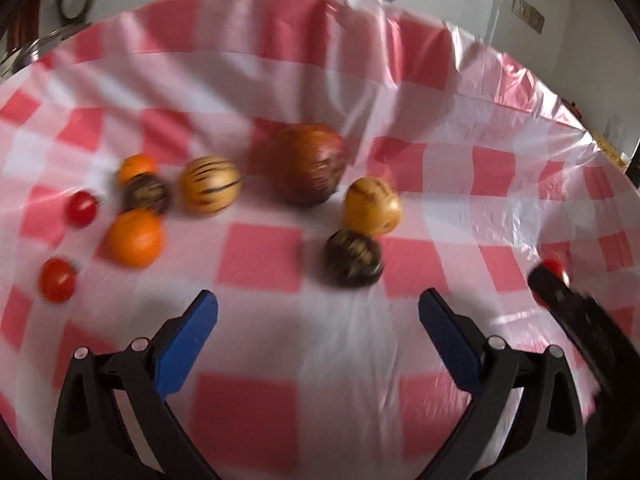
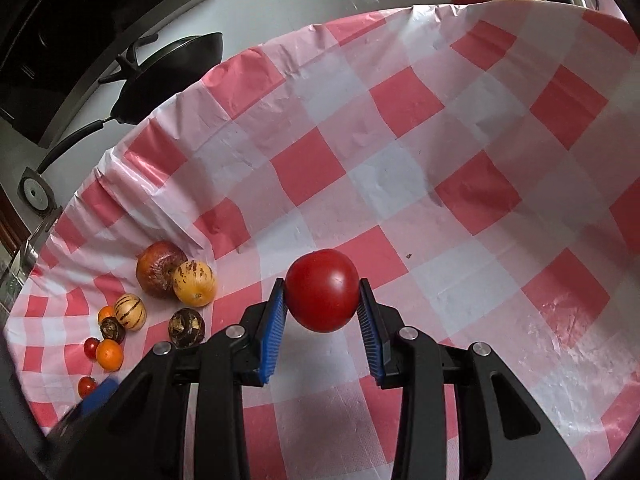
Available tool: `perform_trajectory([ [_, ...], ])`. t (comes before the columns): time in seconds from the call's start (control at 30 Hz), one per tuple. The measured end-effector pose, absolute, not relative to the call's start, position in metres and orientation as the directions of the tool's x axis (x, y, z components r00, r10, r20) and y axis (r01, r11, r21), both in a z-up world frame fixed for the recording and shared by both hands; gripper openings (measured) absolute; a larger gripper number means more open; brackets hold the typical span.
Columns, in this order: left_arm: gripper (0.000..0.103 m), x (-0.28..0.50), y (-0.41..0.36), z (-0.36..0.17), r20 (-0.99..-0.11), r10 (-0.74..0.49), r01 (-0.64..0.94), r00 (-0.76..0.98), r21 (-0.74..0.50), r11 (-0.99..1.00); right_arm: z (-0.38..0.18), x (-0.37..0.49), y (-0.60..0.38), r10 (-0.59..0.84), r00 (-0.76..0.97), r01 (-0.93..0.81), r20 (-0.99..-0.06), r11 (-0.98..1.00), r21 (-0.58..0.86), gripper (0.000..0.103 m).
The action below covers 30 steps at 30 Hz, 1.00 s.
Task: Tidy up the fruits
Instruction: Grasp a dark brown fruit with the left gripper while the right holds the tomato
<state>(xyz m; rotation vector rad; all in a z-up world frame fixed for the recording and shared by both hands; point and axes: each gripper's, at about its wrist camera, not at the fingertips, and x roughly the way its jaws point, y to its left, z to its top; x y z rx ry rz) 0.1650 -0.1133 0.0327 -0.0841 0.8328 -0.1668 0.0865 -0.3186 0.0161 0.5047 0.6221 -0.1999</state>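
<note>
Right gripper [image 2: 322, 304] pinches a large red tomato [image 2: 322, 290] between its blue pads, clear of the checked cloth [image 2: 400, 176]; left gripper [image 1: 318, 332] stands spread and empty near the dark round fruit [image 1: 353, 258]; step in hand appears to be carrying; next calls for a bare spot, gentle release.

Motion blur is softening the whole left wrist view, smearing the stripes on the dark round fruit [image 1: 353, 258] and the edges of the small red fruit [image 1: 57, 280]. At that view's right edge the right gripper [image 1: 576, 320] is showing only as a dark smear, covering most of a red fruit [image 1: 554, 266]. In the right wrist view, a blue fingertip [image 2: 96, 396] of the left gripper is blurring at the lower left, the rest lying out of frame. The black pan [image 2: 172, 76] is being partly hidden by the checked cloth [image 2: 400, 140].
</note>
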Motion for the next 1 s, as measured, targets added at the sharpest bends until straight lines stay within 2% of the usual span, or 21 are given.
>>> perform_trajectory([
  [0.1, 0.086, 0.190, -0.127, 0.025, -0.756, -0.192, 0.119, 0.626, -0.150, 0.981, 0.015, 0.087, -0.318, -0.029, 0.796, 0.327, -0.604, 0.861, 0.389, 0.035],
  [0.17, 0.081, 0.203, -0.131, 0.023, -0.767, -0.186, 0.111, 0.614, -0.150, 0.983, 0.015, 0.087, -0.318, -0.028, 0.794, 0.327, -0.607, 0.862, 0.388, 0.036],
  [0.2, 0.071, 0.209, -0.134, 0.020, -0.783, -0.170, 0.107, 0.599, -0.132, 0.985, 0.015, 0.087, -0.317, -0.027, 0.794, 0.326, -0.607, 0.862, 0.389, 0.036],
  [0.23, 0.053, 0.209, -0.137, 0.020, -0.782, -0.148, 0.112, 0.605, -0.101, 0.989, 0.015, 0.087, -0.318, -0.025, 0.794, 0.325, -0.607, 0.862, 0.390, 0.036],
  [0.3, 0.040, 0.203, -0.138, 0.020, -0.780, -0.156, 0.148, 0.607, -0.081, 0.986, 0.014, 0.087, -0.318, -0.023, 0.796, 0.324, -0.605, 0.860, 0.393, 0.036],
  [0.43, 0.039, 0.161, -0.121, 0.032, -0.713, -0.153, 0.140, 0.685, -0.078, 0.987, 0.015, 0.086, -0.318, -0.021, 0.798, 0.322, -0.603, 0.860, 0.396, 0.036],
  [0.6, 0.039, 0.066, -0.062, 0.040, -0.633, -0.121, 0.053, 0.765, -0.125, 0.991, 0.014, 0.086, -0.317, -0.020, 0.797, 0.321, -0.603, 0.861, 0.395, 0.036],
  [0.7, 0.039, 0.016, -0.023, 0.037, -0.608, -0.148, 0.010, 0.780, -0.225, 0.974, 0.014, 0.086, -0.317, -0.020, 0.797, 0.320, -0.604, 0.861, 0.394, 0.036],
  [0.9, 0.039, -0.020, 0.023, 0.033, -0.568, -0.243, -0.027, 0.787, -0.425, 0.905, 0.014, 0.087, -0.317, -0.022, 0.796, 0.322, -0.605, 0.861, 0.393, 0.036],
  [1.0, 0.039, -0.019, 0.023, 0.032, -0.560, -0.264, -0.016, 0.785, -0.445, 0.896, 0.014, 0.087, -0.316, -0.028, 0.793, 0.329, -0.608, 0.860, 0.389, 0.036],
])
